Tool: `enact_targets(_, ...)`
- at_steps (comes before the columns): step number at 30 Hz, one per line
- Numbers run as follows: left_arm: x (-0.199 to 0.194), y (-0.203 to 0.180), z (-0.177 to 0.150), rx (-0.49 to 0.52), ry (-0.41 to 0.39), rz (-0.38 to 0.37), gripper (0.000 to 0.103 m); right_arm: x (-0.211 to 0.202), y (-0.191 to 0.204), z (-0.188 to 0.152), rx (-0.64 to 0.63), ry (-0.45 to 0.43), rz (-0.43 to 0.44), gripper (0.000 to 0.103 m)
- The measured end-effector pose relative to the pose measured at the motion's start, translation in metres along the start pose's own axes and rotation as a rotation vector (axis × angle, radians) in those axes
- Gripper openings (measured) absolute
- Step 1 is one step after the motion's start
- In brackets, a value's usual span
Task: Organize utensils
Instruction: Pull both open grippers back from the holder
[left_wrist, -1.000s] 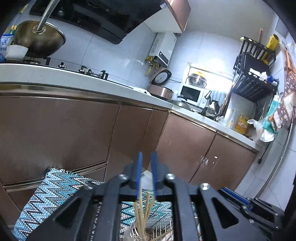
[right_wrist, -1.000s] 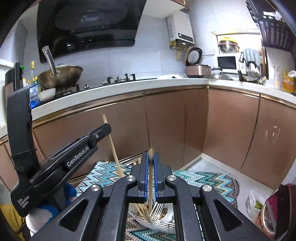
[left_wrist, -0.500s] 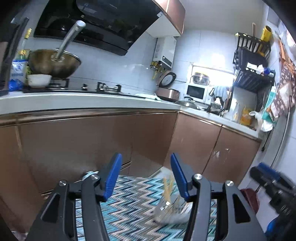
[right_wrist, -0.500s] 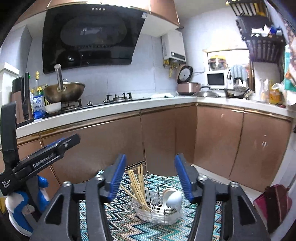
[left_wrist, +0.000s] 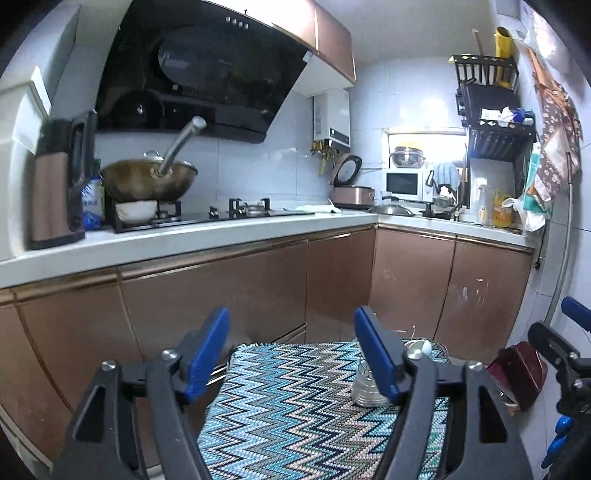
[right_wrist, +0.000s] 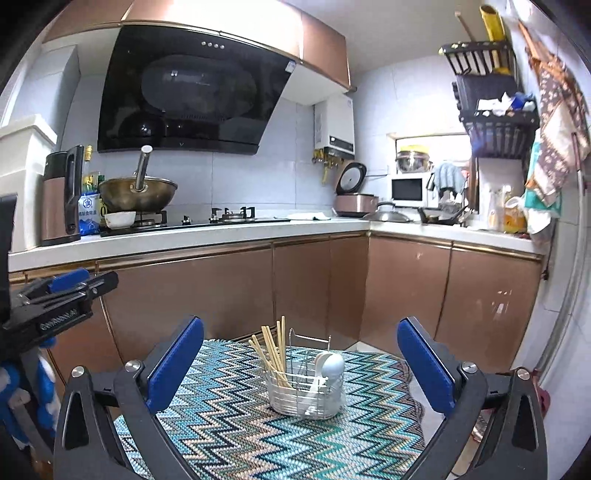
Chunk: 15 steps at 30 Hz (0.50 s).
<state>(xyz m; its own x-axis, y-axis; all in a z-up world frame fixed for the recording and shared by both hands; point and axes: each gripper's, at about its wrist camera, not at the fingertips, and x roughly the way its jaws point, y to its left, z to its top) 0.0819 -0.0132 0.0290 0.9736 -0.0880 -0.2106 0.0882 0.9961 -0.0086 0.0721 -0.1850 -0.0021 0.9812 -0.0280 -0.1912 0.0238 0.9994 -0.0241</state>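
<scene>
A wire utensil caddy (right_wrist: 304, 393) stands on the zigzag cloth (right_wrist: 229, 424). Several wooden chopsticks (right_wrist: 273, 350) stand in its left side and white spoons (right_wrist: 328, 367) lean in its right side. My right gripper (right_wrist: 301, 365) is open and empty, pulled back from the caddy, which shows between its fingers. My left gripper (left_wrist: 291, 354) is open and empty; in its view the caddy (left_wrist: 364, 386) is partly hidden behind the right finger. The left gripper also shows at the left edge of the right wrist view (right_wrist: 55, 306).
Brown kitchen cabinets (right_wrist: 314, 288) run behind the cloth-covered surface, with a white countertop (right_wrist: 221, 234) above. A wok (right_wrist: 138, 194), a kettle (right_wrist: 61, 199) and a rice cooker (right_wrist: 354, 195) stand on the counter. A dark red object (left_wrist: 521, 373) lies on the floor at right.
Both grippers were shut a second ago, the right one on a chopstick over the caddy. Both have opened and pulled back and up; the chopstick now stands in the caddy.
</scene>
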Motion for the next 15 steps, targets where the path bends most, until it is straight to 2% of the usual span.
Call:
enact_targets(4,-0.029,-0.001,0.001,0.022,-0.031,0.034,0.071,-0.019,0.000,-0.004,0.011,-0.004,-0.023,0.103)
enact_targets(15,-0.083,0.001,-0.004,0.038,-0.091,0.046,0.072,-0.069,-0.006,-0.008,0.035,-0.056,-0.065,0.103)
